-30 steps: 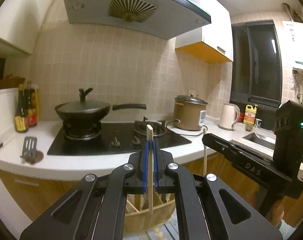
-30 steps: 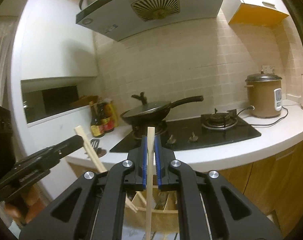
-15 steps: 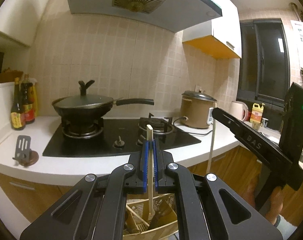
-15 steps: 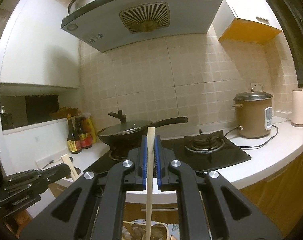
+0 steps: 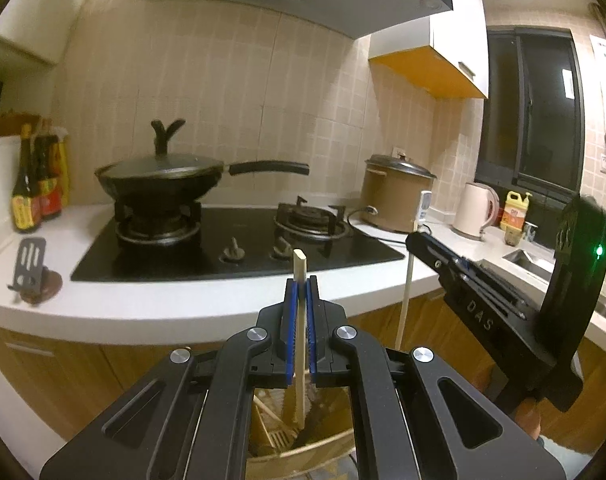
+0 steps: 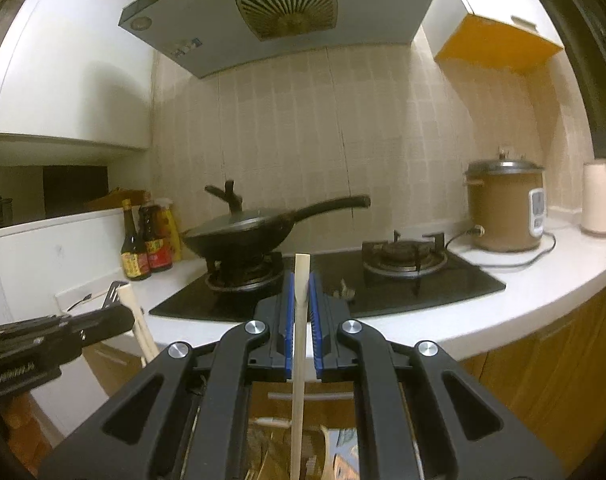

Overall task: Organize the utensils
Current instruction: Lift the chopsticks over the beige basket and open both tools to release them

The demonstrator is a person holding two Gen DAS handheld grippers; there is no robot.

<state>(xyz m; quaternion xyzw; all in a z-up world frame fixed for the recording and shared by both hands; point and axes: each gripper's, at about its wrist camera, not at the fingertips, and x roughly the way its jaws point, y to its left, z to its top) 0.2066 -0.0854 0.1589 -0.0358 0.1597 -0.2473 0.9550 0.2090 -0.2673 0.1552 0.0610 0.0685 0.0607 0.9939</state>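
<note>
My left gripper (image 5: pixel 299 286) is shut on a pale wooden chopstick (image 5: pixel 299 344) that stands upright, its lower end over a tan utensil basket (image 5: pixel 303 454) holding other utensils. My right gripper (image 6: pixel 302 284) is shut on a second upright chopstick (image 6: pixel 299 380) above the same basket (image 6: pixel 287 440). The right gripper also shows in the left wrist view (image 5: pixel 419 240) at right with its chopstick (image 5: pixel 405 300). The left gripper shows in the right wrist view (image 6: pixel 123 316) at left with its chopstick (image 6: pixel 141 324).
A white counter (image 5: pixel 183 308) carries a black gas hob (image 5: pixel 239 248), a lidded wok (image 5: pixel 163 180), sauce bottles (image 5: pixel 35 184), a spatula on a rest (image 5: pixel 31 268), a brown rice cooker (image 5: pixel 395 196), a kettle (image 5: pixel 475 210). Wooden cabinet fronts stand below.
Both grippers have dropped lower and tilted down a little; the counter and hob sit higher in view. Each still holds its chopstick over the basket.
</note>
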